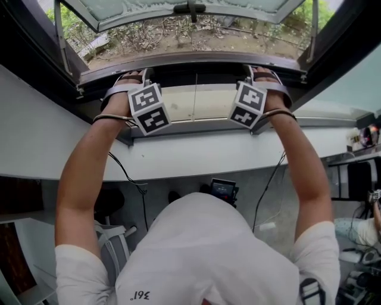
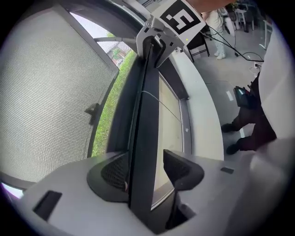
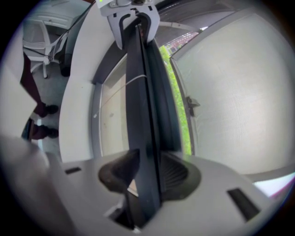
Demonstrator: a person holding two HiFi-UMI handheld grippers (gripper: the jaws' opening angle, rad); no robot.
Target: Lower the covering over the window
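The open window sash (image 1: 178, 12) swings outward beyond the left tongs (image 2: 146, 171) and right tongs (image 3: 146, 173). Spanning from one to the other is the covering's dark rail (image 2: 146, 115), with its pale sheet (image 1: 196, 101) alongside. The rail looks stiff, light and smooth (likely to skew if pulled unevenly), so grip it near both ends. The right tongs clamp it; the left tongs straddle it, one pad touching, the other clear.

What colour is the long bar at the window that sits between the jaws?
Black or very dark grey. The bar shows best in the left gripper view.
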